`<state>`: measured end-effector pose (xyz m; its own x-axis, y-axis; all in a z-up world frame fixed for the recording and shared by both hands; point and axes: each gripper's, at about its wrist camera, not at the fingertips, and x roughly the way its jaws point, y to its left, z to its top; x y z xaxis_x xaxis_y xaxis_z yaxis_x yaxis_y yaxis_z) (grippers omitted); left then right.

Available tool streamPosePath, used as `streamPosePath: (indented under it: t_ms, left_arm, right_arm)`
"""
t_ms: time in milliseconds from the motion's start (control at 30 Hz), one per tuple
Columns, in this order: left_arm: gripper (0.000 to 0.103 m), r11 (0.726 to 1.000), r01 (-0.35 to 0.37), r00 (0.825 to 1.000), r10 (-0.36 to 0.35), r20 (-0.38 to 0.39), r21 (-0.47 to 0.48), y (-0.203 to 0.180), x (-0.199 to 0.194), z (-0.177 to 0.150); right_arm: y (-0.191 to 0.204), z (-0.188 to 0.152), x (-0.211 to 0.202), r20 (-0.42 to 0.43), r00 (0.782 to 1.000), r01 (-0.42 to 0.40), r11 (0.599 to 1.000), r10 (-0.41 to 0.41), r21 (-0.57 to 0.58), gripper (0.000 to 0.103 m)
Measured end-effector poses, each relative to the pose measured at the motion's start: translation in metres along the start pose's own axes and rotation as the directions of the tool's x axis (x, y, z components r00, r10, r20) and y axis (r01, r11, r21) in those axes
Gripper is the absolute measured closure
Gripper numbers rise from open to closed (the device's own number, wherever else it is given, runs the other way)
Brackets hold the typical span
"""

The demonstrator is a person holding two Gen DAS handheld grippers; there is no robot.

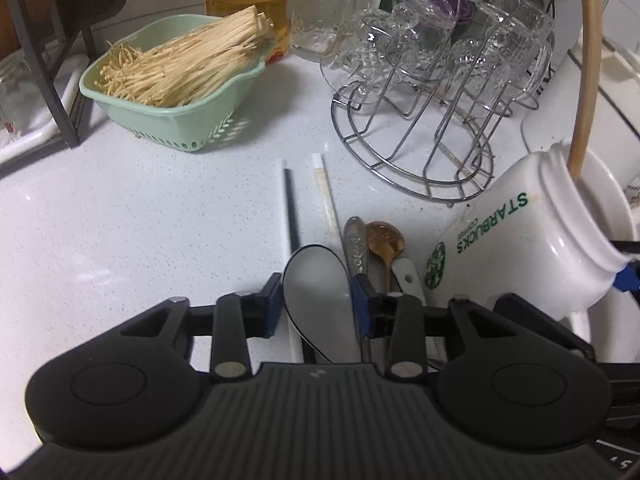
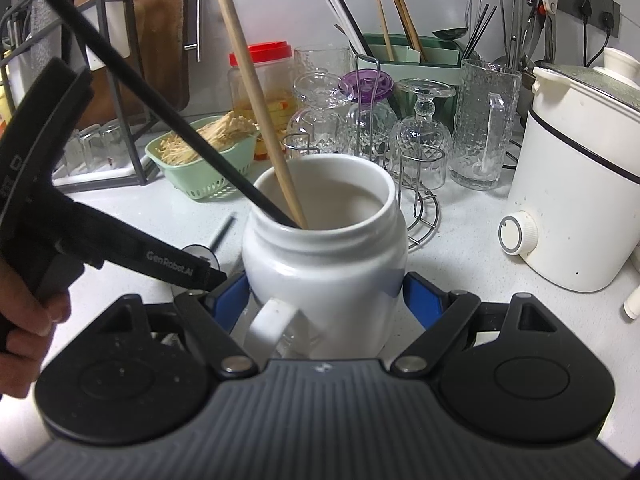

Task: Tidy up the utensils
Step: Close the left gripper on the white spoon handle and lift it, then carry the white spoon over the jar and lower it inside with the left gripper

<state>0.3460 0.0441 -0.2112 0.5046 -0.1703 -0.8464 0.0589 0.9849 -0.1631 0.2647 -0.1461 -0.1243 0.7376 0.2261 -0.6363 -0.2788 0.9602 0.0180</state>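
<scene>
Right gripper with jaws spread wide and clamped on the belly of a white ceramic Starbucks mug-jar, blue pads pressed against both sides, handle facing the camera. Jar tilted, seen from the left wrist view leaning over with its mouth toward the upper right. Inside the jar mouth: a light wooden stick and a black thin rod, both leaning out to the upper left.

Left gripper pointed steeply down at the white speckled tabletop, jaws partly open around the bowl of a grey spoon with a black rim; right pad touching the rim, left pad just beside it, so a firm grip cannot be told. Same gripper seen from the right wrist view low at the jar's left, held by a hand.

Lying beside the spoon on the tabletop: a black chopstick, a white chopstick, a patterned silver metal handle, a small amber translucent spoon and a white ceramic handle with a hole, all close together, just left of the jar.

Further back: a pale green plastic basket of enoki mushrooms, a wire rack carrying upturned cut glasses, a white electric cooker on the right
</scene>
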Motion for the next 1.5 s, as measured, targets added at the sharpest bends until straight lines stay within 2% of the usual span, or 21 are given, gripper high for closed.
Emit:
streamPosePath:
  t_ms: [33, 67, 100, 133, 200, 433, 833, 1233, 1500]
  left_arm:
    - [0.065, 1.000, 0.001, 1.000, -0.001, 0.003, -0.002, 0.000, -0.001, 0.000]
    - [0.088, 1.000, -0.003, 1.000, 0.003, 0.012, 0.001, 0.000, -0.003, -0.001]
    - [0.093, 1.000, -0.022, 1.000, 0.021, 0.019, 0.005, 0.001, -0.006, -0.001]
    - [0.095, 1.000, -0.010, 1.000, 0.010, 0.012, 0.003, 0.002, -0.008, 0.001]
    - [0.095, 1.000, 0.008, 1.000, -0.008, 0.001, -0.004, 0.003, -0.012, 0.003]
    - [0.095, 1.000, -0.003, 1.000, 0.003, 0.007, 0.013, -0.004, -0.027, 0.001]
    - [0.096, 0.999, -0.013, 0.999, 0.015, 0.038, -0.037, -0.006, -0.064, 0.000]
    - [0.096, 0.993, -0.015, 0.986, 0.034, 0.164, -0.113, -0.014, -0.117, 0.010]
    - [0.096, 0.989, -0.010, 0.963, 0.050, 0.264, -0.149, -0.011, -0.162, 0.028]
  right_arm:
    - [0.000, 0.000, 0.000, 0.000, 1.000, 0.000, 1.000, 0.000, 0.001, 0.017]
    - [0.000, 0.000, 0.001, 0.001, 1.000, 0.001, 1.000, -0.001, 0.002, 0.017]
    - [0.000, 0.000, 0.001, 0.002, 1.000, 0.002, 1.000, -0.002, 0.004, 0.017]
    - [0.000, 0.000, 0.001, 0.001, 1.000, 0.002, 1.000, -0.002, 0.004, 0.017]
    - [0.000, 0.001, 0.001, -0.005, 1.000, 0.000, 1.000, 0.000, 0.003, 0.017]
    - [-0.002, 0.004, 0.002, -0.032, 0.999, -0.010, 1.000, 0.010, 0.000, 0.017]
    - [-0.001, 0.006, 0.002, -0.059, 0.998, -0.008, 1.000, 0.008, 0.003, 0.017]
    - [-0.003, 0.009, 0.003, -0.079, 0.997, -0.020, 1.000, 0.019, -0.012, 0.018]
    - [-0.003, 0.008, 0.002, -0.077, 0.996, -0.035, 0.999, 0.033, -0.018, 0.018]
